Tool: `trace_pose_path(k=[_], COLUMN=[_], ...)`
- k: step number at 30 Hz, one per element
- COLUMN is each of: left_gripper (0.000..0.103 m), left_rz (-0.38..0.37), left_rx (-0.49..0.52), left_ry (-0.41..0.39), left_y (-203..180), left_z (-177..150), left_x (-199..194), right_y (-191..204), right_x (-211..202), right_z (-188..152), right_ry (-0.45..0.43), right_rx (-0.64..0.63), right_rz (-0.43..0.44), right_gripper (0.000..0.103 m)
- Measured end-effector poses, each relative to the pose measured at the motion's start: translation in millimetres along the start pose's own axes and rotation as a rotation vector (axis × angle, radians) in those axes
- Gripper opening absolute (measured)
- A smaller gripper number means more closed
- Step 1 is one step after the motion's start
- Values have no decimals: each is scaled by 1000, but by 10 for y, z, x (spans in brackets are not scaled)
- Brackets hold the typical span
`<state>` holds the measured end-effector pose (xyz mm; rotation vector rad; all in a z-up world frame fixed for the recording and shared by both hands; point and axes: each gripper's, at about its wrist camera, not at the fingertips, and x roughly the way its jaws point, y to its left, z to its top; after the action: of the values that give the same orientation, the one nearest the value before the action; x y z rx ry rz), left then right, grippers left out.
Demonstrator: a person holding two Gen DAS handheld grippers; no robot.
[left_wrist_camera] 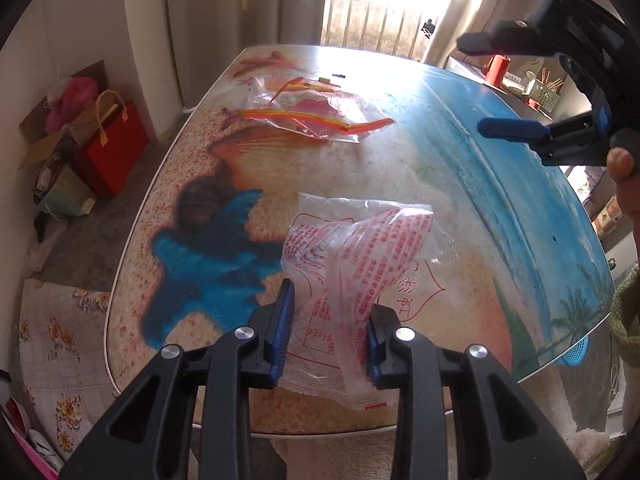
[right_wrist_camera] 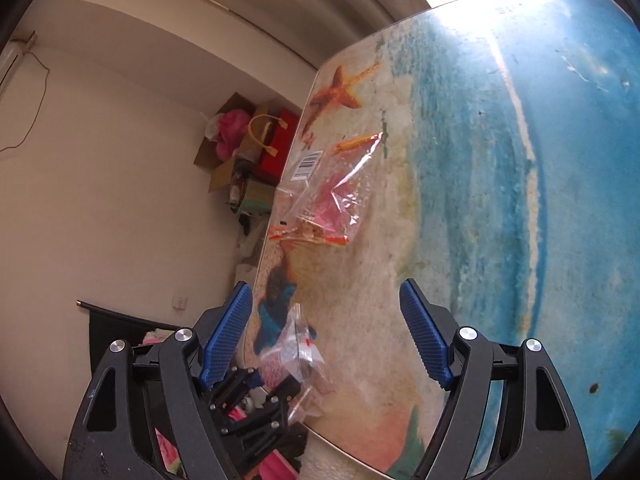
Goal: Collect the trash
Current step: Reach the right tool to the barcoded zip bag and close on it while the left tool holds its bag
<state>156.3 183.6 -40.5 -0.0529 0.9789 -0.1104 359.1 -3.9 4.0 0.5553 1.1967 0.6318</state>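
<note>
Two clear plastic bags are seen on the tabletop (left_wrist_camera: 400,168). The red-printed bag (left_wrist_camera: 352,280) lies between the left gripper's (left_wrist_camera: 326,344) partly spread fingers, unpinched. The orange-striped bag (left_wrist_camera: 320,116) lies well beyond them. The right gripper's (right_wrist_camera: 328,336) fingers are spread wide, holding nothing.

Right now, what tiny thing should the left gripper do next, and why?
Probably squeeze shut. The left gripper is open with the red-printed plastic bag lying crumpled between its pads on the table, so closing should pinch it for lifting.
</note>
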Motion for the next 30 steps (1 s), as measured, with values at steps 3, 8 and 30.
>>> trace_pose_path(k=[3, 8, 30], left_gripper=[29, 30, 30], left_rz=[13, 7, 6], left_rx=[15, 3, 7], left_ry=[-3, 2, -1], left_y=[-22, -7, -14], left_z=[-14, -2, 11], left_x=[-11, -2, 15], right_y=[102, 259, 510], right_x=[290, 797, 1276], right_z=[315, 650, 373], right_ry=[11, 79, 126], right_rx=[-6, -28, -412], right_rz=[-68, -190, -515], right_gripper=[80, 80, 34])
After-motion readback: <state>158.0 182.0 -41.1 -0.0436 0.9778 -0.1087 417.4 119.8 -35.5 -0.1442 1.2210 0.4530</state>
